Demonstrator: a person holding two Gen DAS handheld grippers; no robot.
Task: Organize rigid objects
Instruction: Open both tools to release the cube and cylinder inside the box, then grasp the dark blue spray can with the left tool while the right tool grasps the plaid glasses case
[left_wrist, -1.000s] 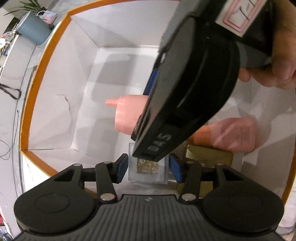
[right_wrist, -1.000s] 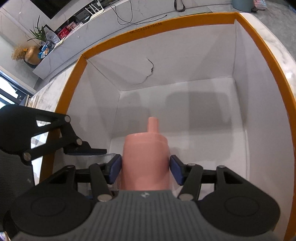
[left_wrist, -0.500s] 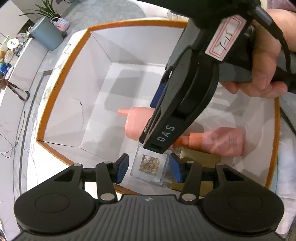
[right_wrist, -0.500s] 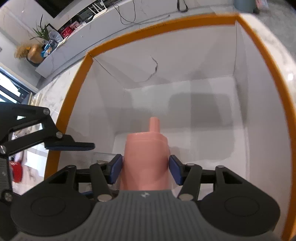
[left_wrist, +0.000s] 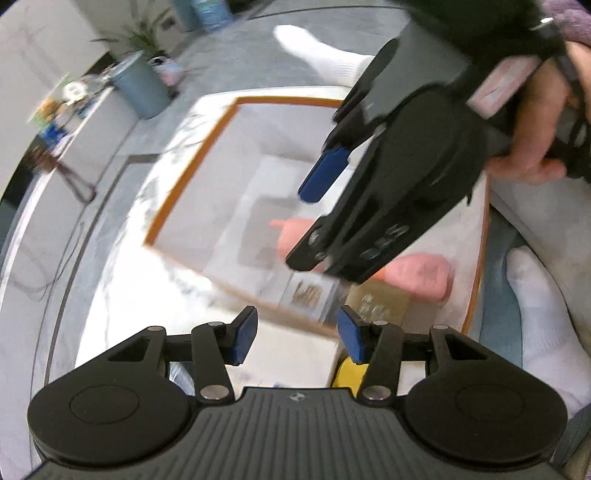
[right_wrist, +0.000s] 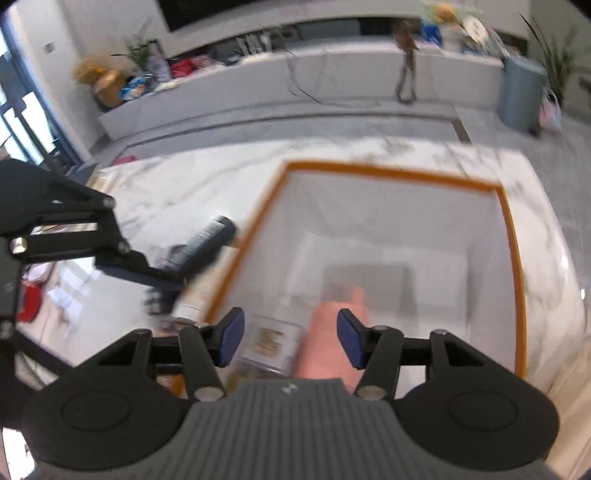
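In the left wrist view, the left gripper hangs above the near edge of the white orange-rimmed cardboard box, jaws apart with nothing between them. Inside the box, at lower centre of the frame, lie a clear square plastic case with a gold inlay, a flat gold-coloured packet to its right, and two pink plastic bottles, one at right on its side and one partly hidden behind the right gripper, which crosses the frame from the upper right, held by a hand. A yellow object shows below the jaws; what it is cannot be told. In the right wrist view, the right gripper points steeply down over the box, jaws apart and empty; the pink bottle lies just beyond and below them, its spout towards the frame's top, the clear case beside it at left. Outside the box, at centre left, a dark cylindrical object lies on the white marble tabletop, nearer the left gripper, and looks the likeliest next pick.
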